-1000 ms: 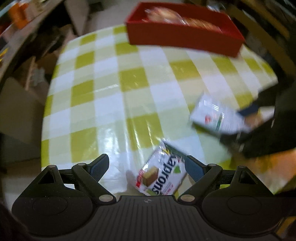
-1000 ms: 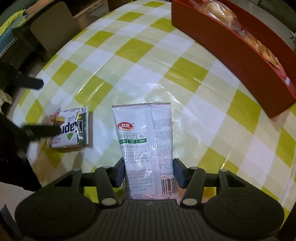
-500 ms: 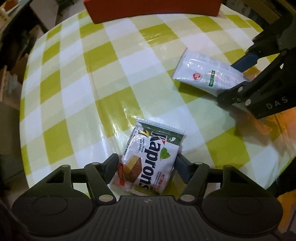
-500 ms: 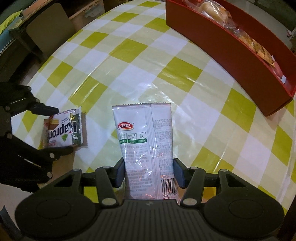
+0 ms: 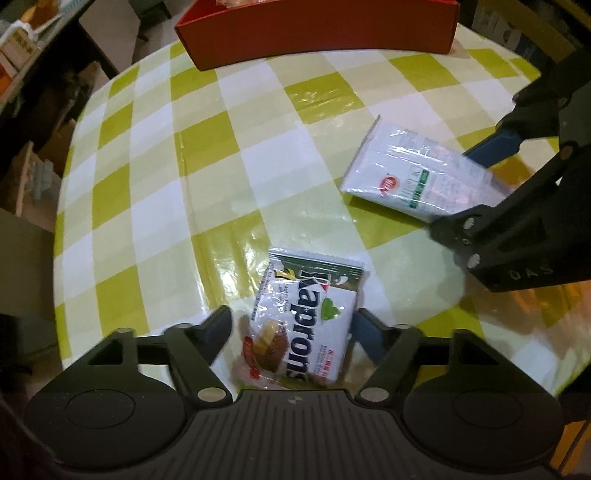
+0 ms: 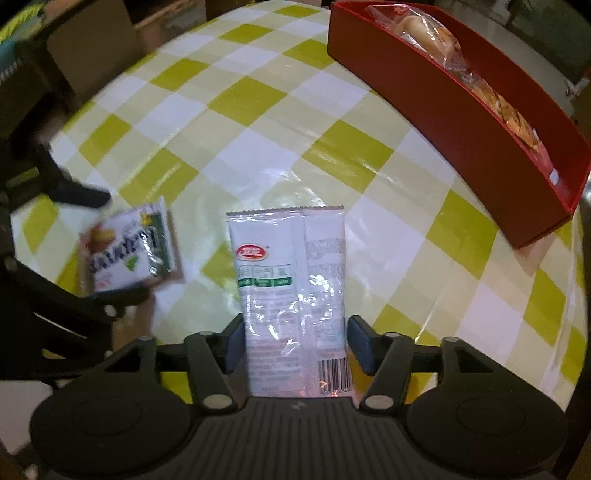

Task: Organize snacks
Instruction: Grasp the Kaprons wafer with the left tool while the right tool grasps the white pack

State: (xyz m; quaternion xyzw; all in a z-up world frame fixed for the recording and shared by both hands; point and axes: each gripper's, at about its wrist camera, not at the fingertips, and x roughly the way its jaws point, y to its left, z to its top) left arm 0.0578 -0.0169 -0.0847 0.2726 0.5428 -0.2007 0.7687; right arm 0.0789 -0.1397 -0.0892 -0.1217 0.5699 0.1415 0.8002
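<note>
Left tongs (image 5: 291,326) clamped on the Kaprons wafer pack (image 5: 303,325), pack lying between the fingers. Right tongs (image 6: 295,339) clamped on the white snack pouch (image 6: 291,291), its far end pointing toward the red tray (image 6: 461,107). Both packs sit over the checkered desk (image 5: 221,147), near side of the tray.

A green-and-white Kaprons wafer packet (image 5: 306,317) sits at 6 o'clock in the left view; a white sealed snack pouch (image 5: 417,173), printed side up, lies at 3 o'clock; a red tray (image 6: 476,110) holds wrapped pastries (image 6: 432,33).
</note>
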